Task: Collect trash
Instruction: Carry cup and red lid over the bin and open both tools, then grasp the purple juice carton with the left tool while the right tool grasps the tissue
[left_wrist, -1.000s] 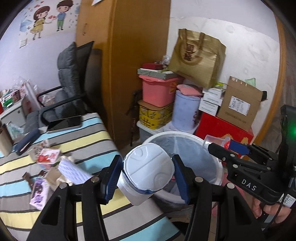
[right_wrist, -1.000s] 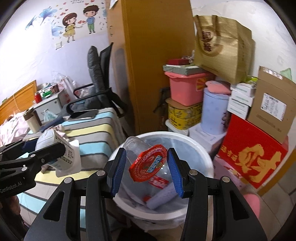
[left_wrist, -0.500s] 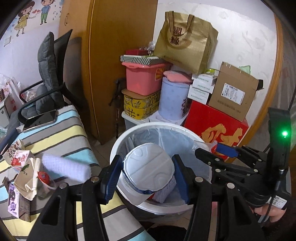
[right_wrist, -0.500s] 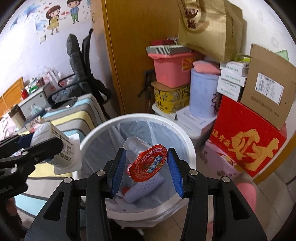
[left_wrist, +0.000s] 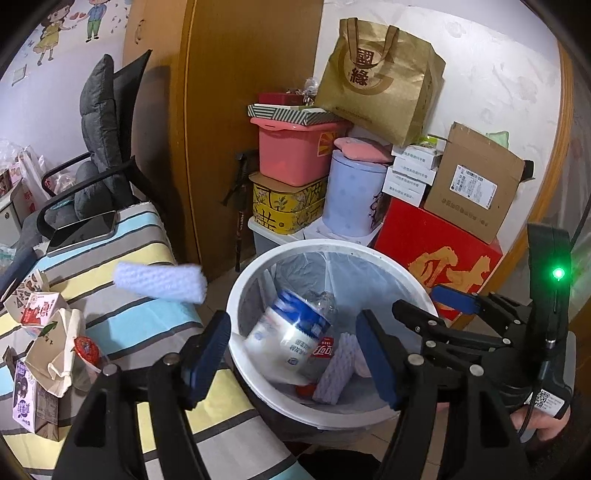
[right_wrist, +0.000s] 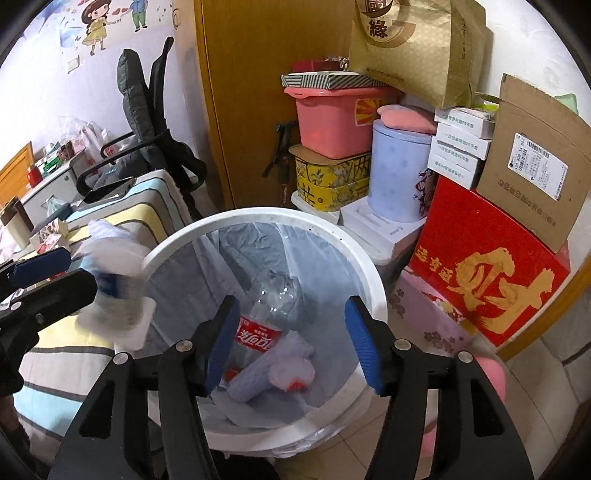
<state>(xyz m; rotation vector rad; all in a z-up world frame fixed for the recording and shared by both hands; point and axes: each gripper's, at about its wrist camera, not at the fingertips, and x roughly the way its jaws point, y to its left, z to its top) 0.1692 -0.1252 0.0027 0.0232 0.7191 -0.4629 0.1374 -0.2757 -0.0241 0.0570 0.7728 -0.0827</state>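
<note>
Both pairs of fingers just opened & pinch nothing: left gripper (left_wrist: 293, 354) and right gripper (right_wrist: 291, 341) over the white bin (right_wrist: 371, 291). White tub (left_wrist: 286, 338) and 1 clear cola bottle (right_wrist: 258, 332) lie inside; both look light, crushable. On the striped counter (left_wrist: 147, 314) approx 2 cartons (left_wrist: 37, 308) remain; take by flat sides
</note>
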